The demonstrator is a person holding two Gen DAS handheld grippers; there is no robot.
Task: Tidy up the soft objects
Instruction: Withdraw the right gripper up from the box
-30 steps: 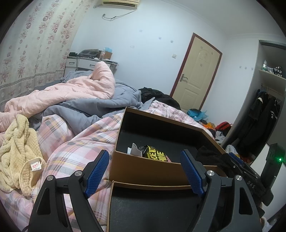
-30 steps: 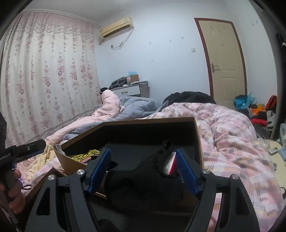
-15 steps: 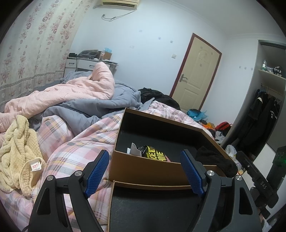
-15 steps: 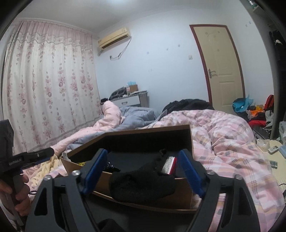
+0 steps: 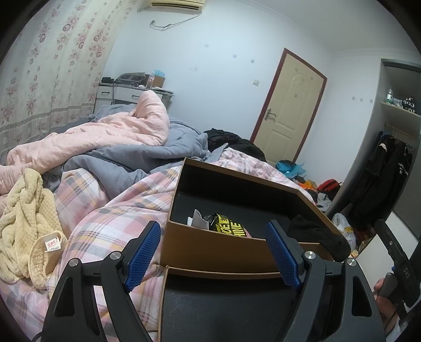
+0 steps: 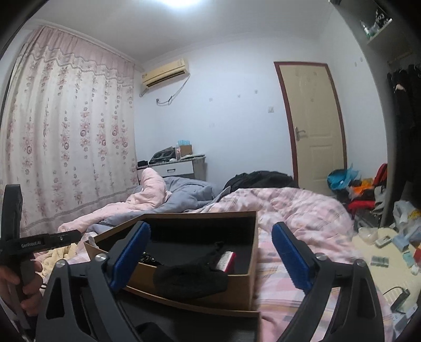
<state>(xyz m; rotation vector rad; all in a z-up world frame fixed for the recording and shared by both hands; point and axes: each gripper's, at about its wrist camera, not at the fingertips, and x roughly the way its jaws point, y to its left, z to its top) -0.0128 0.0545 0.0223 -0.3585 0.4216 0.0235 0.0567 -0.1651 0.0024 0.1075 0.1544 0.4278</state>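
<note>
Black sock [image 6: 190, 280] lies draped over the near wall of the cardboard box [image 6: 251, 263], just ahead of the right tongs [image 6: 209, 259], whose jaws are opening clear of it. Left tongs [image 5: 213, 256] stand open, empty. Sock judged light, limp, non-fragile; pinch at the bunched middle.

Brightness: dim indoor light, cool grey-blue cast in both views.
Light source: a ceiling lamp [image 6: 181, 2] glares white at the top edge of the right wrist view, above the right gripper [image 6: 209, 257].
Shadows: the box [image 5: 210, 252] interior ahead of the left gripper [image 5: 214, 256] is near black; dark sock [image 6: 189, 280] detail lost.
Distortion: strong fisheye; door [image 6: 313, 123] and curtain [image 6: 65, 147] bow, corners black.
Blur: bedding [image 6: 302, 210] right of the right gripper slightly smeared.
</note>
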